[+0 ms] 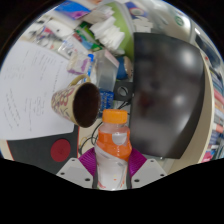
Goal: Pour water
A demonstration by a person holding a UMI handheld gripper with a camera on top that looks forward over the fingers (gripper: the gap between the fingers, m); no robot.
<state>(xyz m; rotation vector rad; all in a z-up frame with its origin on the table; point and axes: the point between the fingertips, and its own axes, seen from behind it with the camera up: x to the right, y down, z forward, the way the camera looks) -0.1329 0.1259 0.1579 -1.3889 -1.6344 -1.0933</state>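
Tongs (pixel 111 172) hold a small bottle (pixel 112 158) upright between the purple pads (pixel 88 162), fingers closed in on its sides, no gap visible either side. Bottle: orange cap (pixel 116 117), clear neck, orange label around the body; whether there is water in it cannot be told from here. Just ahead and to the left of the bottle, a mug (pixel 78 103) lies tipped, patterned outside, dark inside, mouth facing the bottle; the two are near but seem not to touch. Mug sits on the worktop (pixel 40 150) beside a white sheet with handwriting (pixel 28 95). A red round object (pixel 61 149) lies on the dark worktop near the left finger. Beyond the bottle, a large dark screen (pixel 168 90). Clutter of papers and boxes (pixel 100 30) at the worktop's far edge.
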